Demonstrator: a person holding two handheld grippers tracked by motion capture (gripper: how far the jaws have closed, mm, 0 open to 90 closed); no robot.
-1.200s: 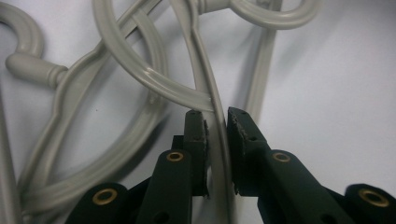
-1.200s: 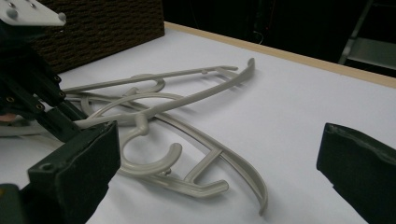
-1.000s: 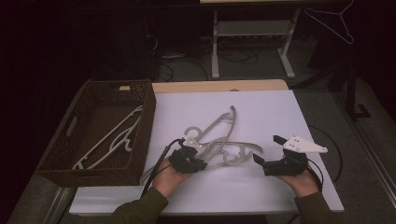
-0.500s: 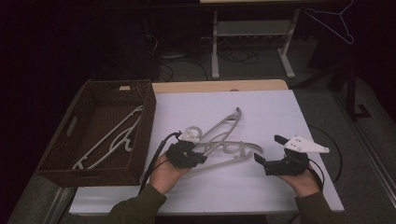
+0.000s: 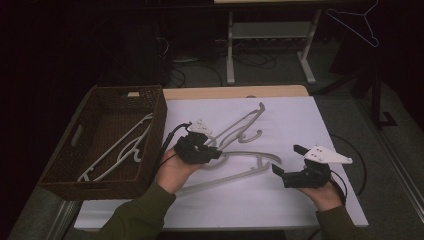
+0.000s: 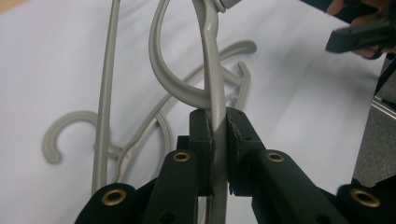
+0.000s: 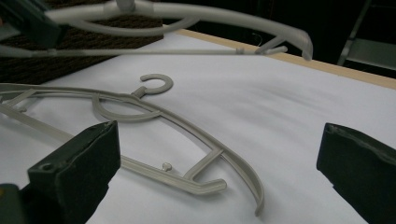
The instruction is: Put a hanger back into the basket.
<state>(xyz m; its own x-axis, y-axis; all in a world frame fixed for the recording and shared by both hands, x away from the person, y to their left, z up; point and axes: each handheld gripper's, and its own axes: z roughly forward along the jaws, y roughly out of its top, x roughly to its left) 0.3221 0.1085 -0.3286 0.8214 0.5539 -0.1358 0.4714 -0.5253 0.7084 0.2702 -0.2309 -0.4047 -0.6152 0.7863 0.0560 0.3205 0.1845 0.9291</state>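
- Risk of a snag: the left gripper (image 5: pixel 198 148) pinches a thin bar of a grey plastic hanger (image 6: pixel 212 100), and that lifted hanger seems tangled with a second hanger (image 5: pixel 235 172) lying under it on the white sheet (image 5: pixel 300 120). If the lift goes on, the lower one could be dragged along, then drop or slide off the near edge.
- Risk of a slip: the jaws hold only a narrow strip of smooth plastic near their tips, so the hanger could swivel or slide out under its own weight.
- Risk at the basket (image 5: pixel 70 177): the hanger is long and curved; an arm or the hook could catch the basket's right wall, which stands at the table's left edge, or hook the hangers in the basket (image 5: pixel 120 150).
- The right gripper (image 5: pixel 289 161) rests near the sheet's near right corner, jaws spread wide, holding nothing.
- The held hanger is pale grey, slim and glossy, with a round hook and curved arms; it sits left of the sheet's middle, tilted, apparently partly raised, though the dim view makes this uncertain.
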